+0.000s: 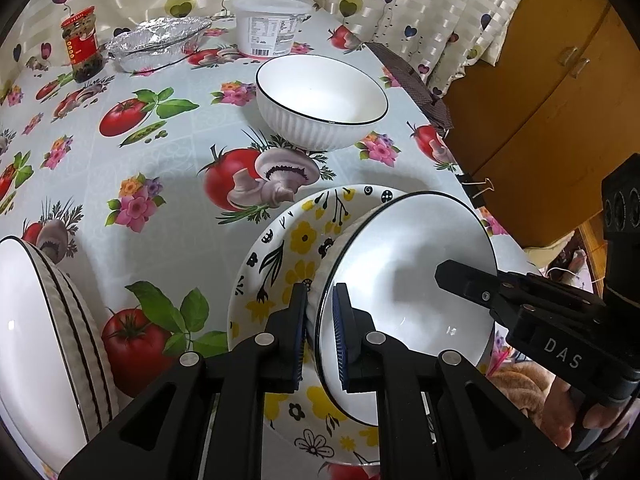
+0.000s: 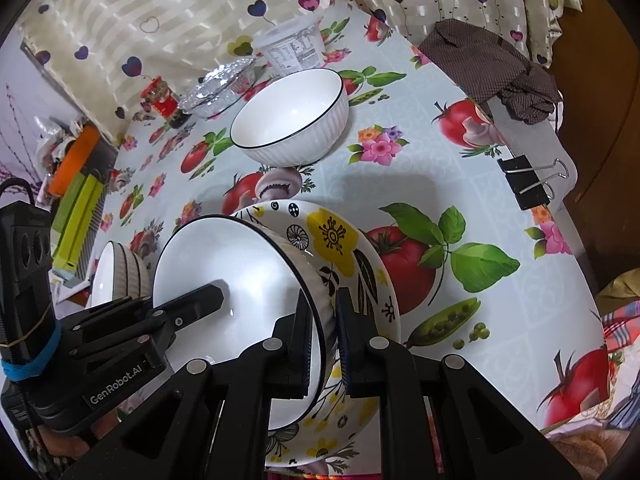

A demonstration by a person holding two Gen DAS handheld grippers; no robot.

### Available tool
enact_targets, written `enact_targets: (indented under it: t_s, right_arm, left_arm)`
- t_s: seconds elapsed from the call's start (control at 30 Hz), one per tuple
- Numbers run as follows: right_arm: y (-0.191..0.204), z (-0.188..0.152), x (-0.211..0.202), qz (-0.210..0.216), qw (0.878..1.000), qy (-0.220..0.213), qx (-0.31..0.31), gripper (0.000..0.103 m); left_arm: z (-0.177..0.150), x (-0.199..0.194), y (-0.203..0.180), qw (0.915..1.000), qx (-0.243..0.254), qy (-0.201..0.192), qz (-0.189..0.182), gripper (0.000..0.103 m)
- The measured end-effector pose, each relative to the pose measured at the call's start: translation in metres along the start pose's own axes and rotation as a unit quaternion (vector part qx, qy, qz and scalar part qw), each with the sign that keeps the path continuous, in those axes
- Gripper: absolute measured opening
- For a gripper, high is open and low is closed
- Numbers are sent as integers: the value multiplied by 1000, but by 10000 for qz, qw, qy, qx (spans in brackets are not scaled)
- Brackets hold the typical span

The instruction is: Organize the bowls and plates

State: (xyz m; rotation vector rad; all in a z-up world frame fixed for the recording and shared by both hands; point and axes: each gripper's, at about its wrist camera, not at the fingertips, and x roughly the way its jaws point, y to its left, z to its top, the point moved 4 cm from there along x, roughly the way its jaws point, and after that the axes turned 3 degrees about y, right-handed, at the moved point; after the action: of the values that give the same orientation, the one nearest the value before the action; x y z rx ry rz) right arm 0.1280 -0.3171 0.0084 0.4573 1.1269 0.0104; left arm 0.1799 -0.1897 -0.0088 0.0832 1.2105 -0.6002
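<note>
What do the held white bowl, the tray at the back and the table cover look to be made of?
White bowl: probably glazed ceramic, with glossy highlights, a ribbed outer wall and a thin dark rim line.
Tray: aluminium foil, crinkled and silvery.
Table cover: likely vinyl or oilcloth, a smooth printed sheet with a soft sheen, held at the edge by a binder clip.

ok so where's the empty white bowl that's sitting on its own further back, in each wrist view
Left wrist: lone white bowl sits upper centre, beyond the gripped bowl.
Right wrist: lone white bowl sits upper centre, slightly left.
Shared landmark: the white plastic tub stands behind it in both.
</note>
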Motion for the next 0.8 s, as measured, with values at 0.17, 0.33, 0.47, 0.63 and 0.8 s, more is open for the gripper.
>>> enact_targets:
  t_s: [0.17,0.33,0.47,0.63,0.8]
  right_arm:
    - [1,2,4,1,10000,46,-9,12]
    - [0,5,7,-16,10000,67,-25,13]
    - [-1,7,8,-4,10000,85,-29,13]
    - [-1,6,8,97,9999,107,48,14]
    - [-1,7,11,163,9996,191,126,14]
  left_arm:
    - [2,2,2,10000,-20,18,24,12]
    - [4,4,3,10000,-62,37,17,12]
    - [4,4,3,9999,-89,54,9,12]
    - [4,6,6,9999,-136,77,30,12]
    - [3,9,8,9997,-205,126,35,12]
